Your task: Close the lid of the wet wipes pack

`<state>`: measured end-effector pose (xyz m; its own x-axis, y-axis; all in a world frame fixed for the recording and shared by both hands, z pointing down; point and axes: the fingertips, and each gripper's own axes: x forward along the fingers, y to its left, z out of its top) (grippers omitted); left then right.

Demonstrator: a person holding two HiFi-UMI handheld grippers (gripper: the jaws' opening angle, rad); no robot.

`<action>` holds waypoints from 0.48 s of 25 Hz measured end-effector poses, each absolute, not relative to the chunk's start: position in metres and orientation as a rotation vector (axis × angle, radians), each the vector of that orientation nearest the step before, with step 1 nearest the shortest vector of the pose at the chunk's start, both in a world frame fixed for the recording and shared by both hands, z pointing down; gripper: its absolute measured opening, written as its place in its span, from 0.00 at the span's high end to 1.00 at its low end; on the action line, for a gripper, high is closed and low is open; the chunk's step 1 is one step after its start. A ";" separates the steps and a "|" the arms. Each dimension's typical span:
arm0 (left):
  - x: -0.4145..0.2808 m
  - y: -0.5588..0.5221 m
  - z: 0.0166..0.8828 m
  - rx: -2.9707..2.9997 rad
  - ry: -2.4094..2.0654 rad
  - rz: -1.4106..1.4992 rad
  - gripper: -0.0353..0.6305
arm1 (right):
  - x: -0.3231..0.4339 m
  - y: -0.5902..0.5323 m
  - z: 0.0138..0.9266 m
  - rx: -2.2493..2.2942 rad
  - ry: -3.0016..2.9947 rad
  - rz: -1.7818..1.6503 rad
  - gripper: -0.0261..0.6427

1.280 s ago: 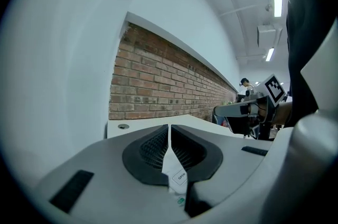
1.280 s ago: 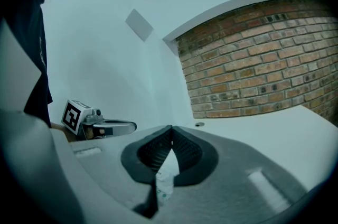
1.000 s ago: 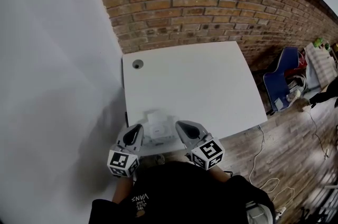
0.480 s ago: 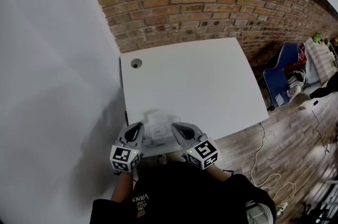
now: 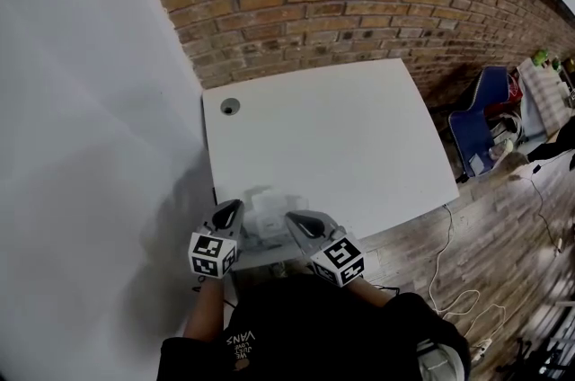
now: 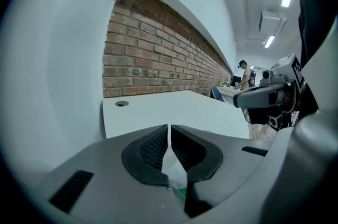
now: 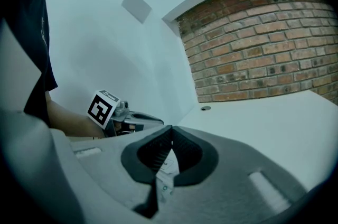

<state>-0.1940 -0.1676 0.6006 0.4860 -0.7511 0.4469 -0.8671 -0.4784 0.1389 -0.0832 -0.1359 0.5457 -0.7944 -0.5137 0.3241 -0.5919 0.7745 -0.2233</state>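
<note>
A white wall [image 5: 81, 155] ran close along the left edge of the white table [image 5: 341, 146], and a brick wall [image 5: 341, 2] closed off the far edge. A round cable hole [image 5: 230, 107] sat near the far left corner. From there, open tabletop stretched to the right. The left gripper [image 5: 235, 208], jaws pressed together, pointed inward over the near edge. The wet wipes pack [image 5: 263, 213] lay just beside it at that edge, between both grippers. The right gripper [image 5: 294, 218], jaws likewise together, angled in from the other side. Beyond the right edge stood a blue chair [image 5: 476, 128], with cables [image 5: 440, 267] on the wooden floor [image 5: 503, 226].
</note>
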 end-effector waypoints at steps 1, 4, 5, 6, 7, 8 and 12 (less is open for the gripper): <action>-0.194 -0.170 0.603 2.383 -1.348 0.474 0.92 | -0.084 -0.136 0.547 0.862 -2.722 0.461 0.96; -0.194 -0.175 0.611 2.363 -1.325 0.504 0.92 | -0.086 -0.137 0.551 0.855 -2.715 0.466 0.96; -0.194 -0.176 0.614 2.356 -1.318 0.517 0.92 | -0.086 -0.137 0.553 0.852 -2.709 0.467 0.96; -0.194 -0.178 0.618 2.349 -1.312 0.530 0.92 | -0.087 -0.137 0.556 0.848 -2.704 0.470 0.96; -0.194 -0.180 0.622 2.338 -1.307 0.543 0.92 | -0.087 -0.137 0.558 0.840 -2.702 0.475 0.96; -0.195 -0.182 0.626 2.326 -1.303 0.557 0.92 | -0.088 -0.137 0.561 0.831 -2.700 0.481 0.96; -0.198 -0.187 0.641 2.292 -1.277 0.638 0.92 | -0.093 -0.134 0.567 0.794 -2.681 0.485 0.96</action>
